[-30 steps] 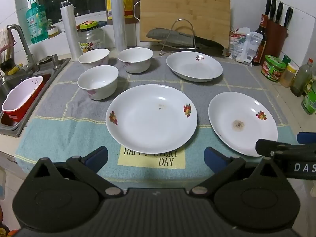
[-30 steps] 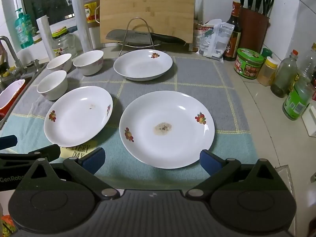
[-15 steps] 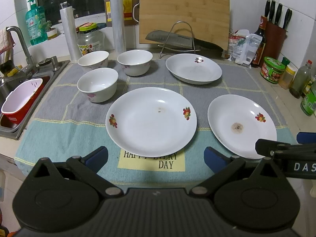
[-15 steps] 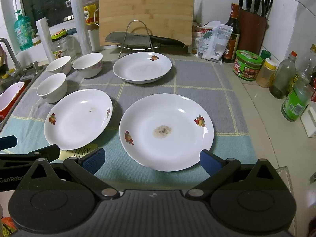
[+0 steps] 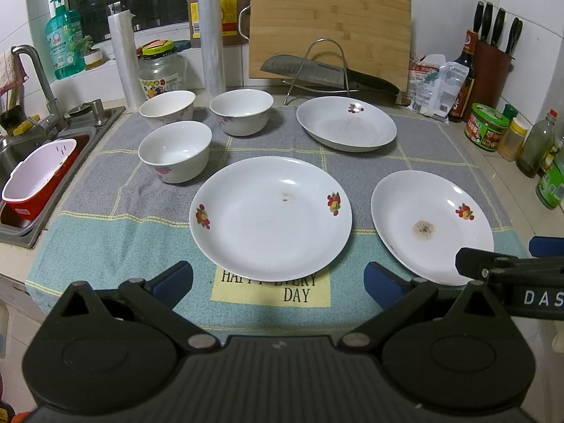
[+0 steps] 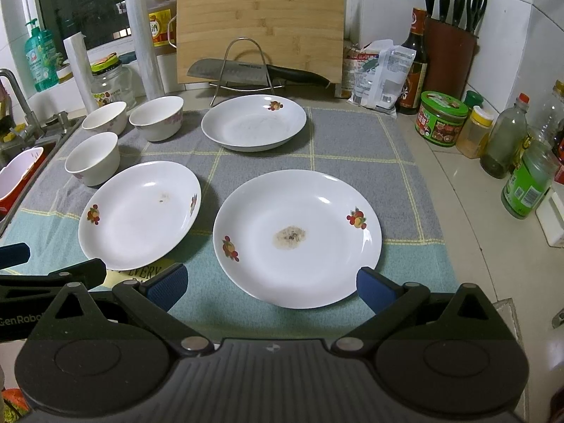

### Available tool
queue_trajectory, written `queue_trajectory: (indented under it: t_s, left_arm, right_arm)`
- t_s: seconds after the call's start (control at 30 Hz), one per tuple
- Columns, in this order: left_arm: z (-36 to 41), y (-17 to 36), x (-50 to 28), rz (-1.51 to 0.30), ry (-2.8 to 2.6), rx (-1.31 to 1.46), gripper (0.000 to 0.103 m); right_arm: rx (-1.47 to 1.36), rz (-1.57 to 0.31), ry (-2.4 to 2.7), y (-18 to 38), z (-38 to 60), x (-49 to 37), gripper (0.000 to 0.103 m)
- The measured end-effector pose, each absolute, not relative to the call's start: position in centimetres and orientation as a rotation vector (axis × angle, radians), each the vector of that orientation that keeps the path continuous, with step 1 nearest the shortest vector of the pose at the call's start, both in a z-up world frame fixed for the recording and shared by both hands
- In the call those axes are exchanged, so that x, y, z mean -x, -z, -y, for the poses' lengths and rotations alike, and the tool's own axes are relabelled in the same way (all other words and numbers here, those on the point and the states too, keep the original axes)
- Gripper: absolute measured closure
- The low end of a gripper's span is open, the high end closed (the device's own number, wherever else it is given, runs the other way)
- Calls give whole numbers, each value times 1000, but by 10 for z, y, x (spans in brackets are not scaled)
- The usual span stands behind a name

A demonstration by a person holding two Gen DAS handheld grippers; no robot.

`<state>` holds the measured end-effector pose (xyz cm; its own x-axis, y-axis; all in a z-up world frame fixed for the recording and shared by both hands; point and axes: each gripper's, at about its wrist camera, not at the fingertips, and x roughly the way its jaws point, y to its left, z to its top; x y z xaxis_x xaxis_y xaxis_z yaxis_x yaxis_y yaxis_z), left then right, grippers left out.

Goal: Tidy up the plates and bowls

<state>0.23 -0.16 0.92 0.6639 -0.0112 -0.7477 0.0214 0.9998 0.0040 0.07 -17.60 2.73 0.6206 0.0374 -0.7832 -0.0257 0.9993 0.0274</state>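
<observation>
Three white plates with fruit prints lie on a cloth mat. The middle plate (image 5: 271, 216) (image 6: 141, 213) sits just ahead of my open left gripper (image 5: 278, 282). The stained right plate (image 5: 431, 224) (image 6: 298, 236) lies in front of my open right gripper (image 6: 269, 285), whose right pad overlaps its near rim. The far plate (image 5: 347, 127) (image 6: 253, 121) rests near the knife rack. Three white bowls stand at the left: a near bowl (image 5: 174, 151) (image 6: 92, 158), a far-left bowl (image 5: 167, 107) (image 6: 105, 117) and a far-right bowl (image 5: 241, 112) (image 6: 157, 117). Neither gripper holds anything.
A sink (image 5: 21, 162) with a red-and-white basket (image 5: 38, 176) lies left of the mat. A knife on a wire rack (image 5: 317, 70) and a cutting board (image 5: 329, 28) stand behind. Jars and bottles (image 6: 507, 148) crowd the right counter. The other gripper's arm (image 5: 511, 275) pokes in at the right.
Both cameras have drifted slightly back and up, so the plates sit a little higher in view. No dish has moved and both grippers stay open.
</observation>
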Motion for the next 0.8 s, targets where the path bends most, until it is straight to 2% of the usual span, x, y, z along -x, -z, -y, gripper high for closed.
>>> queue_trajectory:
  t_s: [0.8]
  left_arm:
    - [1, -12, -3, -838, 23, -5, 1]
  right_arm:
    - [-8, -891, -29, -30, 174, 0, 0]
